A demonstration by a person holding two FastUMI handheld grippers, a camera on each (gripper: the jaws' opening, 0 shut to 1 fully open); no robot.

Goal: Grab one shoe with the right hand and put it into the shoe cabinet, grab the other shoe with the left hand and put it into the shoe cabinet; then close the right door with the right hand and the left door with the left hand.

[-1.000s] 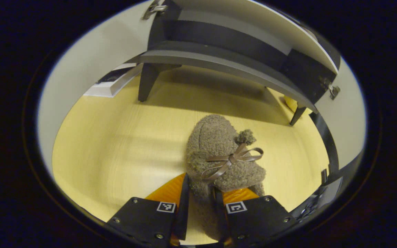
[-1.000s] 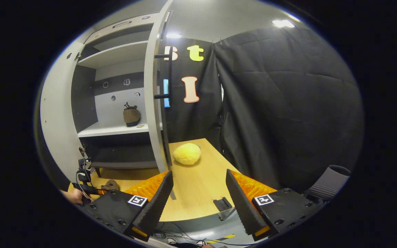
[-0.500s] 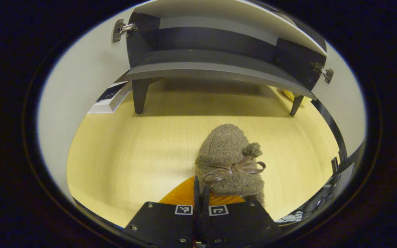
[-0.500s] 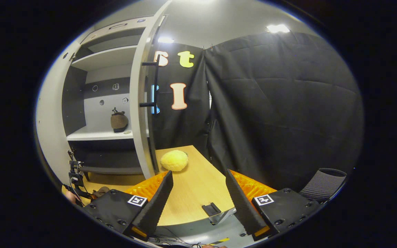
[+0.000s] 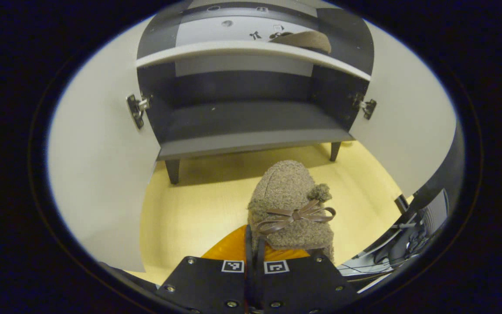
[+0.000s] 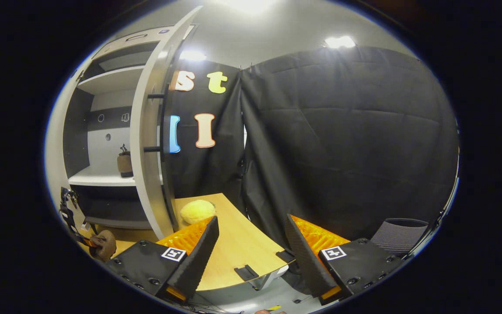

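Gripping the fuzzy brown shoe (image 5: 292, 205) by its heel end, the left gripper (image 5: 254, 257) had its jaws pressed together on the rim, with the toe and ribbon bow pointing away ahead of them. Beyond the toe stood the shoe cabinet (image 5: 251, 126), both doors swung wide: the left door (image 5: 98, 174) to one side of the jaws, the right door (image 5: 408, 131) to the other. Its dark lower shelf (image 5: 246, 122) lay straight ahead, and higher up, on the white shelf (image 5: 251, 48), the other shoe (image 5: 307, 40) was already resting.

Off to the side, the right gripper (image 6: 251, 253) carried nothing, its jaws standing wide apart over the worktop (image 6: 233, 253). A yellow plush lump (image 6: 197, 211) sat on the worktop beyond them, just beside the open door's edge.

The step in hand looked to be the second shoe's trip into the cabinet. The next move probably called for raising and carrying the shoe forward between the doors, setting it on a shelf, then parting the jaws before any door was touched.
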